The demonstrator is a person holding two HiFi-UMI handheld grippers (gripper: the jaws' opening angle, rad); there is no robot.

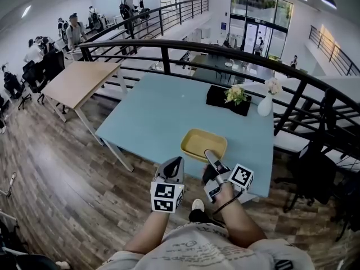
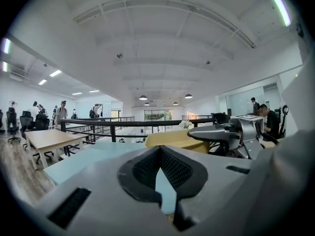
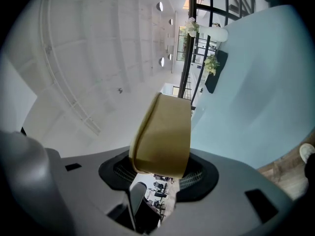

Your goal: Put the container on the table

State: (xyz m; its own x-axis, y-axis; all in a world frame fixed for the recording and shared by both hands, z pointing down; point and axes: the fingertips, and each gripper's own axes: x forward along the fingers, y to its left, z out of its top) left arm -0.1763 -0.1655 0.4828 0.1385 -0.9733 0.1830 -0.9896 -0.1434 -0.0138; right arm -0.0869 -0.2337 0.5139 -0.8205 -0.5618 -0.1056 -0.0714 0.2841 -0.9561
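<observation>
A shallow yellow container (image 1: 203,144) hangs over the near right part of the light blue table (image 1: 152,111). My right gripper (image 1: 211,156) is shut on its near rim. In the right gripper view the container (image 3: 165,132) sits clamped between the dark pads of that gripper (image 3: 160,168). Whether its bottom touches the table I cannot tell. My left gripper (image 1: 175,163) hovers at the table's front edge, just left of the container, jaws together and empty. In the left gripper view its pads meet at the tips (image 2: 158,151), with the container (image 2: 172,137) and the right gripper (image 2: 221,132) to the right.
A black tray with flowers (image 1: 228,99) and a white vase (image 1: 265,104) stand at the table's far right. A black railing (image 1: 169,46) curves behind the table. A wooden table (image 1: 84,80) stands to the left, a black chair (image 1: 315,173) to the right. People are at the far left.
</observation>
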